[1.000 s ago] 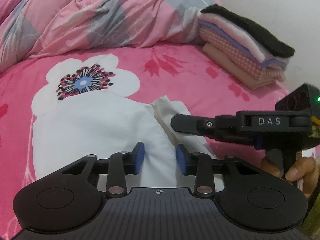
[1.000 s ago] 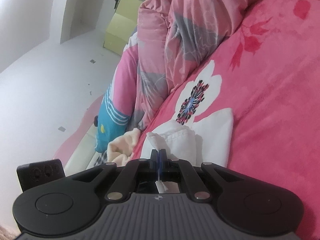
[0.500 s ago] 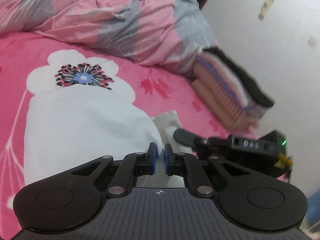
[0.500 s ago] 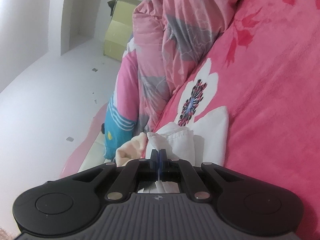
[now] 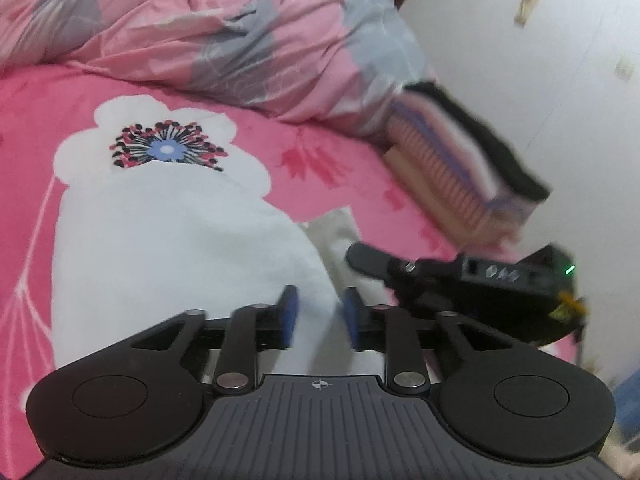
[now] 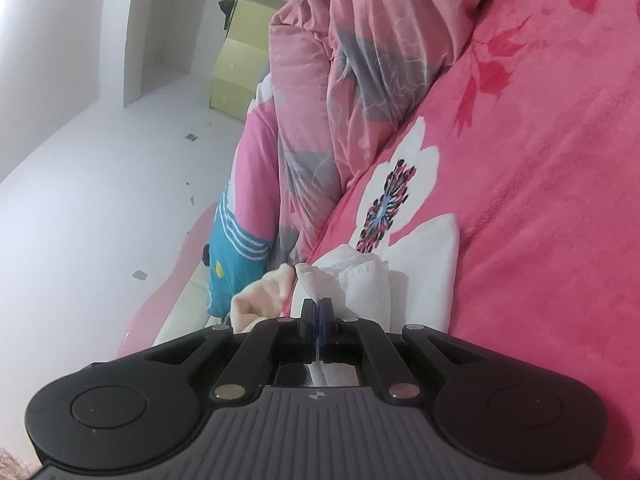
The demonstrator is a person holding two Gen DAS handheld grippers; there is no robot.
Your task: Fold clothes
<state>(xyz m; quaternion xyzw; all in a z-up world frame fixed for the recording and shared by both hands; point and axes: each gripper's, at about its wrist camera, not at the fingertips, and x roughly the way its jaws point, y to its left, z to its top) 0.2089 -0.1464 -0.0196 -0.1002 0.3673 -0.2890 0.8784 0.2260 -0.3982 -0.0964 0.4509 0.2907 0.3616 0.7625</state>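
meanwhile, on the pink bed (image 5: 340,148), your right gripper (image 6: 318,312) keeps its jaws clenched on the white garment (image 5: 172,248) to anchor one corner, while your left gripper (image 5: 318,312) is opening its jaws astride a fold, apparently to regrip.

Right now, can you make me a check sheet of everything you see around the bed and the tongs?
Surface: pink flowered bed sheet, with a bunched pink and grey quilt at the back.
Job's things: white garment lying on the sheet; stack of folded clothes near the wall.
Clutter: cream cloth and blue striped fabric at the bed's edge.
Grippers: left tongs opening, white cloth between the pads but not pressed; right tongs shut on a fold of the white garment.
Cables: nothing seen.
Surroundings: white wall, white floor, yellow-green cardboard box.
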